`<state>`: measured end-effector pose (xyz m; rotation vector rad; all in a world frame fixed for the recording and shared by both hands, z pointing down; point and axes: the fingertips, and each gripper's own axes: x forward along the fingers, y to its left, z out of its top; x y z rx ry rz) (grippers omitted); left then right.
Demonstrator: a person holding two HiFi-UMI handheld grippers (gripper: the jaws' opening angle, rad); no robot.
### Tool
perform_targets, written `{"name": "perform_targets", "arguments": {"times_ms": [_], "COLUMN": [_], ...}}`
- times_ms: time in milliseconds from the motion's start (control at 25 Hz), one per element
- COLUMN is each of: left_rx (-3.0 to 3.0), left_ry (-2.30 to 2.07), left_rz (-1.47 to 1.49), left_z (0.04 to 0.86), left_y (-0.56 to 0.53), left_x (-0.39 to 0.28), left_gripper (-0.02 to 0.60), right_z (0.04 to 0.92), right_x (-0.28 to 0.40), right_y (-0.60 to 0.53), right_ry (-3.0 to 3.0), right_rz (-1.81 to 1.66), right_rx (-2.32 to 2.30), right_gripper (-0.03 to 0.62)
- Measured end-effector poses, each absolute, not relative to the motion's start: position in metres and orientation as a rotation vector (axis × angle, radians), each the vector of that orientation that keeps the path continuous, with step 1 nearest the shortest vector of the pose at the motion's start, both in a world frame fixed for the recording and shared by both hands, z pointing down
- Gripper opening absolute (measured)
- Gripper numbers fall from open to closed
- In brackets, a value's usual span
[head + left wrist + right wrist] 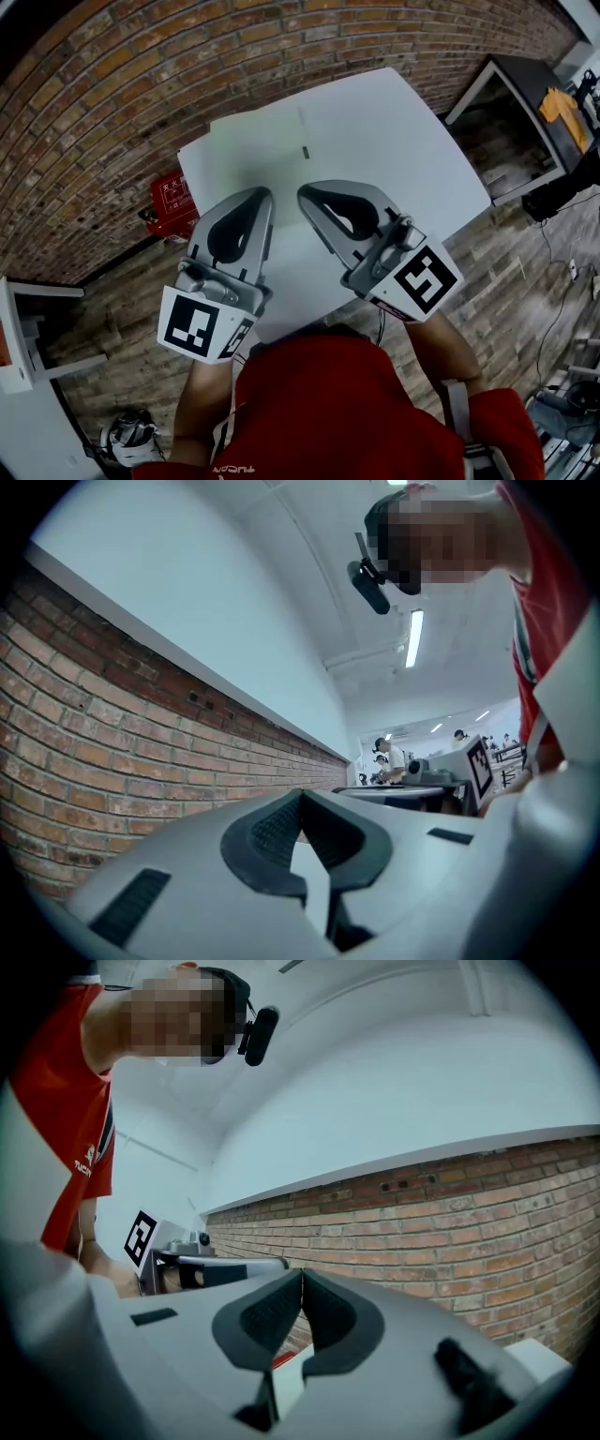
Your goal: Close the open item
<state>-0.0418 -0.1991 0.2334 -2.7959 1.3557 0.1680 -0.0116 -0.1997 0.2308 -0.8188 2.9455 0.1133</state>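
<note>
Grey left gripper (263, 195), grey right gripper (304, 195): both clenched, empty, over white table (412, 150). Pale flat item (251, 141) on table; open or shut unclear.

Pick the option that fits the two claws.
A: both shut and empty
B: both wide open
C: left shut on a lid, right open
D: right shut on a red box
A: in its own view, the jaws of the left claw meet with nothing between them, and so do those of the right claw. Both are held over the table.
</note>
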Motion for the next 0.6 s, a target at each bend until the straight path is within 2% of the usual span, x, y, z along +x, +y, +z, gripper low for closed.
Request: {"name": "perform_targets", "arguments": {"times_ms": [600], "left_rx": [-2.833], "left_ry": [1.308], "left_rz": [0.180], "left_z": [0.239], "left_y": [-0.183], "left_x": [-0.031], "left_gripper": [0.012], "right_z": [0.237], "right_x": [-0.014], "right_y": [-0.182], "right_ry": [2.959], "right_rz": [0.108], "right_rx": [-0.832], "right_gripper": [0.031]}}
